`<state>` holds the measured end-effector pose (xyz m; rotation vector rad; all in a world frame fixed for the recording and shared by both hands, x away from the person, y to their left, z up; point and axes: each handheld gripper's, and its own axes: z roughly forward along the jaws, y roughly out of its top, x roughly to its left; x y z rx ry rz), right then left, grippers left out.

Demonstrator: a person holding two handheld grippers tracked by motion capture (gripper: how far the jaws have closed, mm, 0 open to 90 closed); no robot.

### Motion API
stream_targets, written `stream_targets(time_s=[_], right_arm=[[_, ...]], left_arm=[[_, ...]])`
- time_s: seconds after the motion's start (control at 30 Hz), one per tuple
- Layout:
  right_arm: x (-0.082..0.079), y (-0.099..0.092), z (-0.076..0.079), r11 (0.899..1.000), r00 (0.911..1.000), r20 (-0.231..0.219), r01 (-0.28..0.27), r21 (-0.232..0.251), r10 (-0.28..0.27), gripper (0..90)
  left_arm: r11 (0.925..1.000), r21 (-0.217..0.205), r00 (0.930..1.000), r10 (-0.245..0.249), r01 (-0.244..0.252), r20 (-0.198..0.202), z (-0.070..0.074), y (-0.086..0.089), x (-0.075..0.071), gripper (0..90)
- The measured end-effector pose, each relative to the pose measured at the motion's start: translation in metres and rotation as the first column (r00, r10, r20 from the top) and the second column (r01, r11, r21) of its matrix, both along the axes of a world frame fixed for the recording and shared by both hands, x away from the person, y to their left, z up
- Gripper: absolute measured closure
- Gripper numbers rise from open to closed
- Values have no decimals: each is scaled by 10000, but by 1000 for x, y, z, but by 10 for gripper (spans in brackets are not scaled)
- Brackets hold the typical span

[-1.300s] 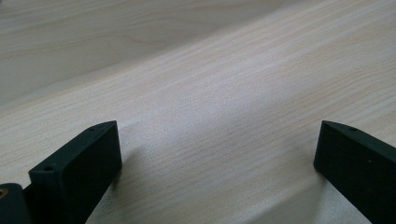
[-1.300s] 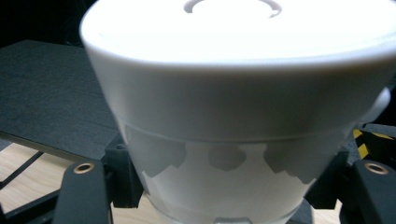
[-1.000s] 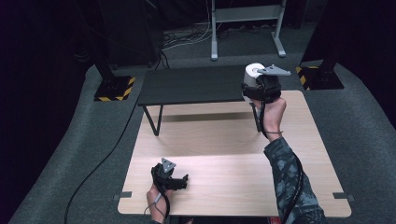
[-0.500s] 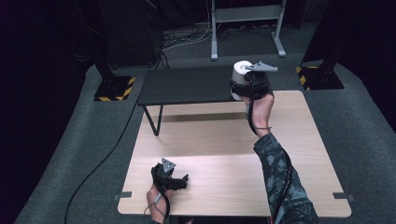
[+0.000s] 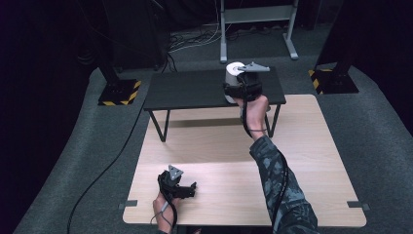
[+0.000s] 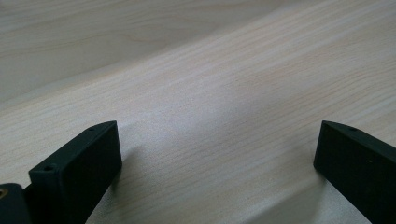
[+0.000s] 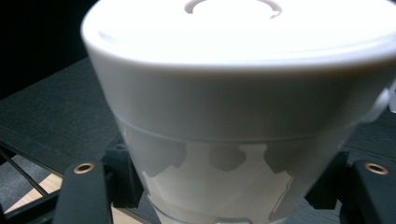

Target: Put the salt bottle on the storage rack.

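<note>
High view: right claw [image 5: 238,87] clenched round a white cup [image 5: 233,73], held at the right part of the small black bench [image 5: 195,90] on the far side of the wooden bench [image 5: 302,161]; cannot tell whether the cup's base rests on the black top or hangs just above it. Right gripper view: cup [image 7: 233,107] close up, tapered, wider at the rim, with a flat lid and a raised ring in the middle, jaws pressing on the narrower lower wall at both sides. Likely light and thin-walled, smooth and a bit slippery, prone to denting under a hard squeeze; best gripped low on the wall, below the rim band, and kept upright. No brand, label or writing readable. Left claw [image 5: 181,189] released, jaws wide apart, nothing between them, low over the near left of the wooden bench.
</note>
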<state>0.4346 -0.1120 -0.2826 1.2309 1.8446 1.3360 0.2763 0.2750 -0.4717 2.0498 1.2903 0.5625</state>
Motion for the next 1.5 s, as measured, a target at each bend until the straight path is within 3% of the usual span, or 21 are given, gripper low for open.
stream_targets(time_s=[0.63, 0.97, 1.33, 1.43, 1.47, 1.5], right_arm=[[17, 47, 1, 9973, 9988, -140, -480, -547, 473, 295], [21, 47, -9, 9986, 9991, -124, -413, -324, 409, 296], [24, 42, -8, 9976, 9979, -186, -633, -293, 628, 290], [23, 42, -9, 9971, 9977, -253, -638, -418, 628, 138], [23, 42, -9, 9971, 9977, -253, -638, -418, 628, 138], [20, 40, -9, 9960, 9973, -250, -710, -538, 697, 35]], left_arm=[[10000, -34, 10000, 25, -25, 11, 0, 0, -1, 3], [10000, -35, 10000, 18, -18, 13, 0, 0, -1, 2], [10000, -30, 10000, 18, -18, 16, 0, 0, -1, 3], [10000, 0, 10000, -17, 17, 13, 0, 0, 0, 3], [10000, 0, 10000, -17, 17, 13, 0, 0, 0, 3], [10000, 6, 10000, -17, 17, 16, 0, 0, 0, 3]])
